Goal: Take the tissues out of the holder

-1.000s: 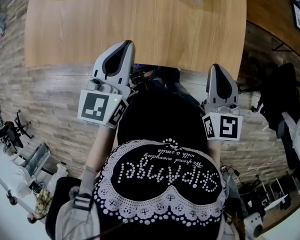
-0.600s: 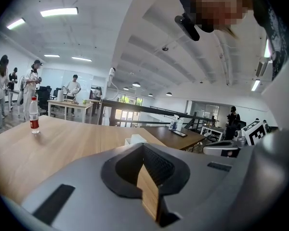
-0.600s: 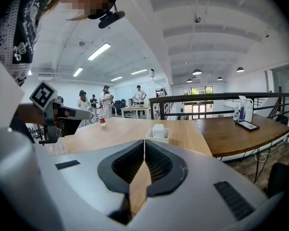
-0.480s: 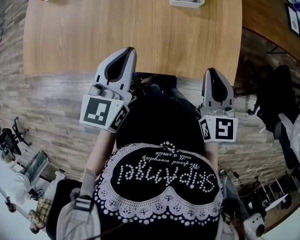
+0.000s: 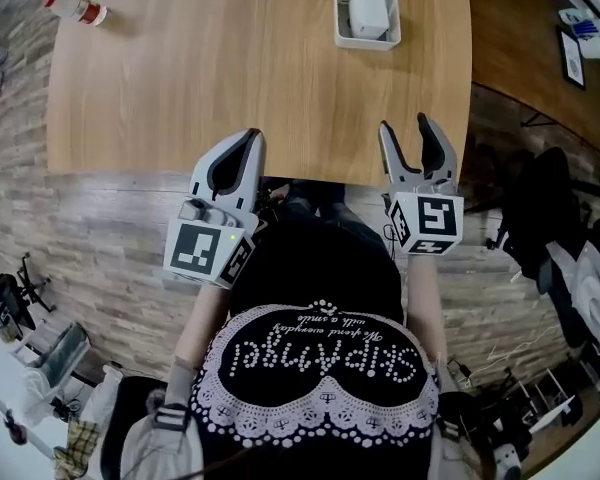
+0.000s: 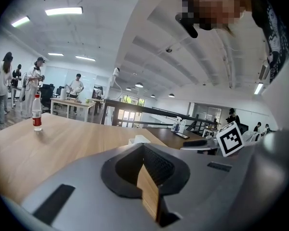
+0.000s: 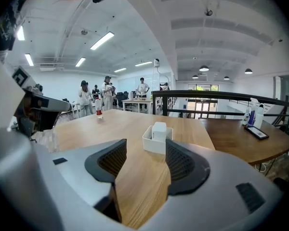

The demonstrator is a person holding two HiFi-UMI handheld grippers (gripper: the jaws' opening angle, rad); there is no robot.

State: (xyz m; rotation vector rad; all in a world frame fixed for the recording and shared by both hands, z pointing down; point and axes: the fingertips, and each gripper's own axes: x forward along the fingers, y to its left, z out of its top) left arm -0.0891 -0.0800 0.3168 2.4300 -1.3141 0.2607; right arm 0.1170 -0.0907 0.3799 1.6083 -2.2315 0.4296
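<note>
Seen from above, a person is holding two grippers at the near edge of a wooden worktop. The left gripper is hovering at that edge with its jaws closed together, gripping nothing. The right gripper is pointing across the worktop toward a white holder. Its jaws have just been opening and are standing well apart, with nothing between them. The holder is sitting near the far edge of the worktop, well apart from both grippers, and is showing through the gap of the right jaws in the right gripper view. The tissues, a white pack, are standing inside the holder, rising above its rim. A bottle with a red label is standing near the far left corner.
</note>
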